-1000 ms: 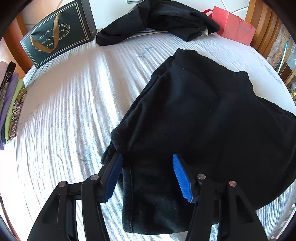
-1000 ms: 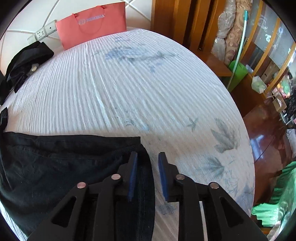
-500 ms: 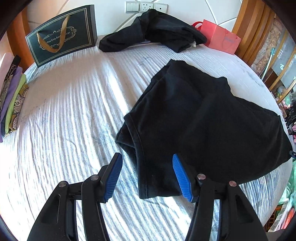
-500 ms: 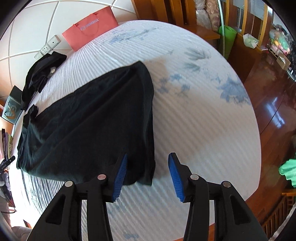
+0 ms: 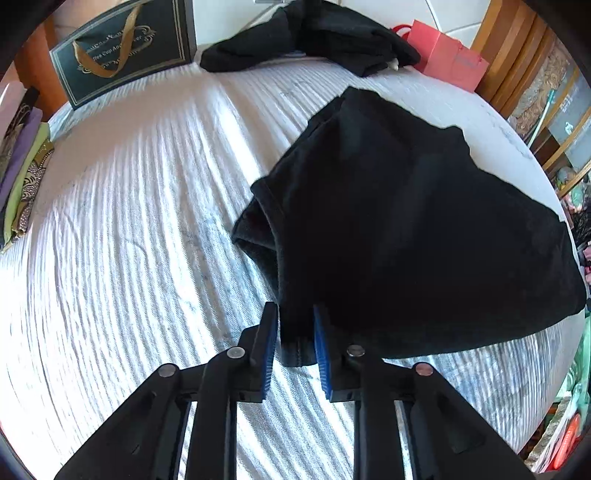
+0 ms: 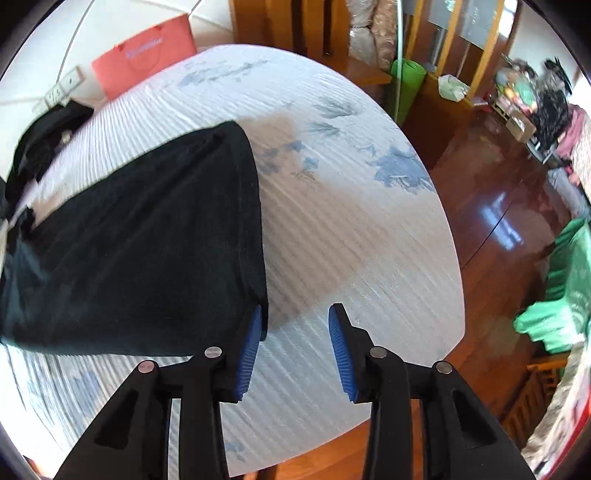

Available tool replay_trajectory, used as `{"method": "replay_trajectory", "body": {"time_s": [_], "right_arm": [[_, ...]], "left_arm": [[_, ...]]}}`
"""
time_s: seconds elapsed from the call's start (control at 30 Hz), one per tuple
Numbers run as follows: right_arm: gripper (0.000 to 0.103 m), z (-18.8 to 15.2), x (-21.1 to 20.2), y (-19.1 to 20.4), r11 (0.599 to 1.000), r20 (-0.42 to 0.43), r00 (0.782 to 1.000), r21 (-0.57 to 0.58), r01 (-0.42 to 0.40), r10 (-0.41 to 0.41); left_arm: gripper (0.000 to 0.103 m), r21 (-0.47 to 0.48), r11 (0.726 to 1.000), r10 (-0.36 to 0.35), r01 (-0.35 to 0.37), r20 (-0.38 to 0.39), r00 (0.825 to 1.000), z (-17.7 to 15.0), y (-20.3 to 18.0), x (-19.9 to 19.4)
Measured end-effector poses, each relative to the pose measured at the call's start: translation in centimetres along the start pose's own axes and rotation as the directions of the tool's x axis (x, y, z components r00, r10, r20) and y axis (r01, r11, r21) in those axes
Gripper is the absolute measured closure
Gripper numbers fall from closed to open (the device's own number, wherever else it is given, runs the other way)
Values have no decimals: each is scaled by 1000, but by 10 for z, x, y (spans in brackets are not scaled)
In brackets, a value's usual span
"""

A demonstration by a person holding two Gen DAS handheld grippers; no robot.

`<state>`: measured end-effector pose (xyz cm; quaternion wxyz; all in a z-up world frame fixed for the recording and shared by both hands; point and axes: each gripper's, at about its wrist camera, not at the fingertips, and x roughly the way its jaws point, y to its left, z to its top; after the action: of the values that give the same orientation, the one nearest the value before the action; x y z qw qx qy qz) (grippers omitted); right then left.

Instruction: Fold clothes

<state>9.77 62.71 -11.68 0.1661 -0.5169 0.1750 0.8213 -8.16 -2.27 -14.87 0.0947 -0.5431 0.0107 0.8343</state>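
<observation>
A black garment (image 5: 406, 236) was spread on the bed (image 5: 129, 240), which was covered by a white ribbed sheet. In the left wrist view the garment was seen from the centre toward 3 o'clock, and its near corner was reached by the left gripper (image 5: 294, 345). The blue-padded jaws of this gripper were brought close together, and the hem corner of the garment was seen between them; a firm clamp on the cloth could not be confirmed, since a thin gap was seen beside each pad.

In the right wrist view the same garment (image 6: 140, 251) was seen at 9 o'clock, with its straight edge running from 12 o'clock down to the right gripper (image 6: 295, 332). The jaws of this gripper were held wide apart, and only the left pad was touched by the corner of the cloth; nothing was held between them.

At 12 o'clock in the left wrist view a second black garment (image 5: 314, 35) was piled. A dark gift bag (image 5: 122, 48) was stood at 11 o'clock and a red paper bag (image 5: 447, 59) at 1 o'clock. Folded clothes (image 5: 22, 173) were stacked at 9 o'clock.
</observation>
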Motion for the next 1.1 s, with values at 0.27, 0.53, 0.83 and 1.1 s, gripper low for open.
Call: {"method": "replay_trajectory", "body": {"time_s": [0.27, 0.53, 0.83, 1.1], "right_arm": [[64, -19, 11, 11, 991, -24, 997, 114, -76, 79], [63, 2, 0, 48, 991, -30, 997, -115, -75, 72], [37, 102, 33, 68, 890, -66, 972, -391, -232, 225], [36, 172, 82, 99, 640, -224, 904, -645, -418, 364]], "left_arm": [[68, 21, 999, 34, -35, 58, 998, 18, 3, -7], [47, -23, 998, 62, -60, 80, 995, 17, -44, -7], [43, -207, 976, 93, -67, 116, 989, 0, -142, 4], [43, -390, 908, 199, -150, 88, 976, -10, -197, 16]]}}
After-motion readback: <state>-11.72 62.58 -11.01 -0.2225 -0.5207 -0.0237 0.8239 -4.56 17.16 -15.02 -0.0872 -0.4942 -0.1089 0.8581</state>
